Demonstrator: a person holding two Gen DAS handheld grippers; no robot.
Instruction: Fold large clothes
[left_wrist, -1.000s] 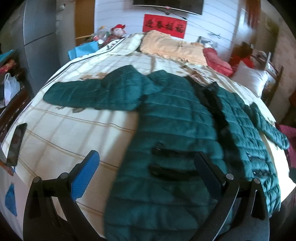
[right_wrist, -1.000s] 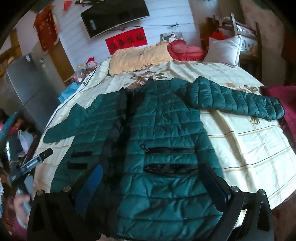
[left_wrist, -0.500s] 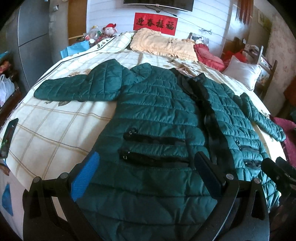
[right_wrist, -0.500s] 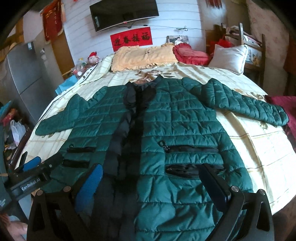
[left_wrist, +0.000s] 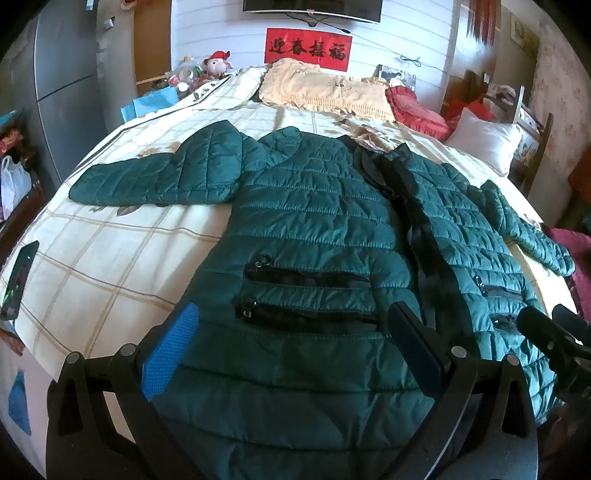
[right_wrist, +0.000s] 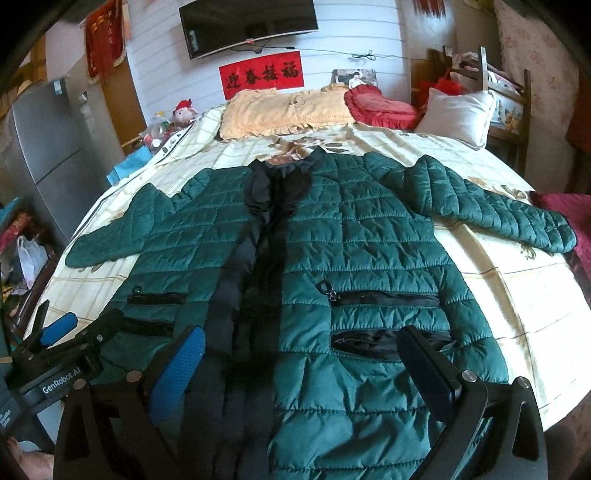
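At the bed's (left_wrist: 96, 266) near edge, both grippers have swung in over the jacket (right_wrist: 369, 258) hem; left gripper (left_wrist: 291, 347) & right gripper (right_wrist: 301, 363) jaws wide open, holding nothing. Jacket lies flat mid-bed, sleeves out: prob. ready for the first fold.

Black plastic left gripper (left_wrist: 291, 350): triangular cut-out arms, silver screws, fingers (left_wrist: 168, 356) faced with blue textured pads. Matching black right gripper (right_wrist: 299, 367), blue-padded fingers (right_wrist: 177, 373); white "GenRobot.AI" lettering on left body.

Bedsheet (left_wrist: 110, 266) bare left of jacket (left_wrist: 314, 229); phone (left_wrist: 20, 280) possibly at edge.
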